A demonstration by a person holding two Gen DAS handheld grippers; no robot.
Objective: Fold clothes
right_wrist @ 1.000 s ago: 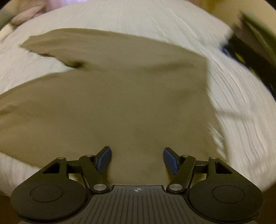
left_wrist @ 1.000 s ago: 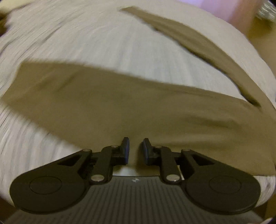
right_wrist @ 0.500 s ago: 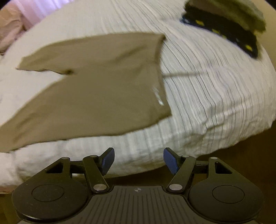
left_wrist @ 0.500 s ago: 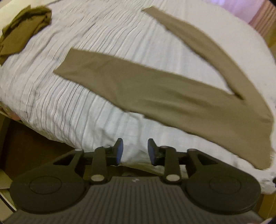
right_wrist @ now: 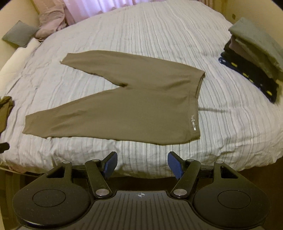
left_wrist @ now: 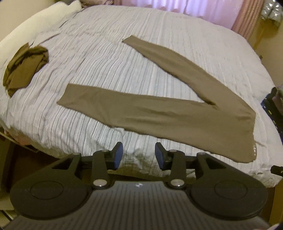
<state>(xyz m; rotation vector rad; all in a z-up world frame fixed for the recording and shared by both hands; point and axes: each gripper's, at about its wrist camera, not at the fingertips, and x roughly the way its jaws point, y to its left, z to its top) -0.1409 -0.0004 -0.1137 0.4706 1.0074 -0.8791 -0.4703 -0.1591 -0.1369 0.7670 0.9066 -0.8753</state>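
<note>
Brown pants [left_wrist: 176,113] lie flat on bed [left_wrist: 106,44], legs pointing left, waist nearer right claw [right_wrist: 142,163]; both claws wide & empty, left claw [left_wrist: 138,154] just opened more.

A bed [left_wrist: 109,44] with a pale, finely striped cover [right_wrist: 159,31] fills both views. Pink curtains [left_wrist: 203,10] hang behind its far side. A white pillow [left_wrist: 35,23] lies along one edge, with a small grey cushion [right_wrist: 19,35] and bunched pinkish bedding [right_wrist: 51,19] near that corner
</note>
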